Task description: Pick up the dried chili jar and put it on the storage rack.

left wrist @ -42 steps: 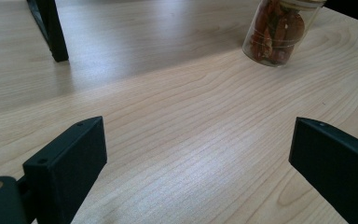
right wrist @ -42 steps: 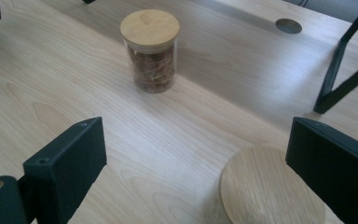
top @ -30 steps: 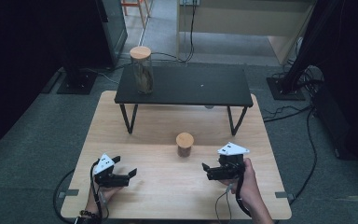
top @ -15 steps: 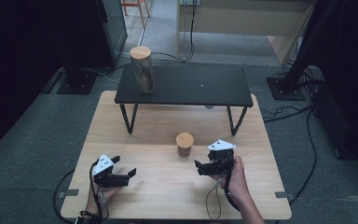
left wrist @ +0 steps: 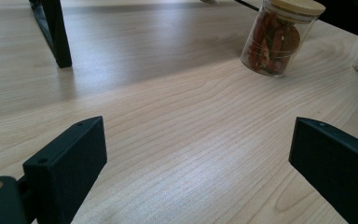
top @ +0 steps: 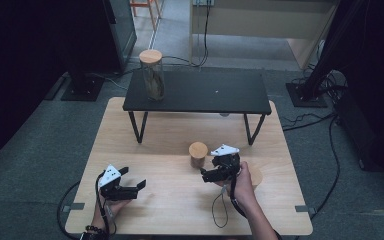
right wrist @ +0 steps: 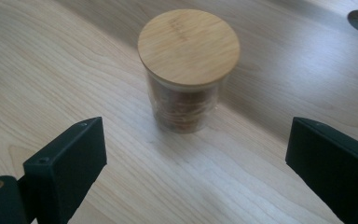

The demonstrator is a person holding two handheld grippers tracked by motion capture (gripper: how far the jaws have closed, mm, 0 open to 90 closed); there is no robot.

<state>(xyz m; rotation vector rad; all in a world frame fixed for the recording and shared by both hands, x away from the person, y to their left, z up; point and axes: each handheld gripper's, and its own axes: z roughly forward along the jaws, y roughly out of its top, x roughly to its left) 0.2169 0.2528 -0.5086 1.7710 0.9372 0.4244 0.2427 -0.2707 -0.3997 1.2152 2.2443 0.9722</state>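
**Closing in on the small jar**

The small jar [right wrist: 188, 70] with the wooden lid stands upright on the wooden table [top: 180, 200], in front of the black shelf [top: 200, 95] and near its right legs. My right gripper [top: 215, 172] has moved forward and to the left over the last second, so it now sits just beside the jar, pointed at it; in the right gripper view the jar stands centred between my spread jaws, not yet touched. I judge that the reach is nearly done: a little more advance, then I can squeeze on the glass below the lid.

My left gripper [top: 130, 189] rests near the table's front edge, well apart from the jar, jaws spread and holding nothing. It hasn't moved. A tall jar [top: 152, 75] stands on the shelf's left end.
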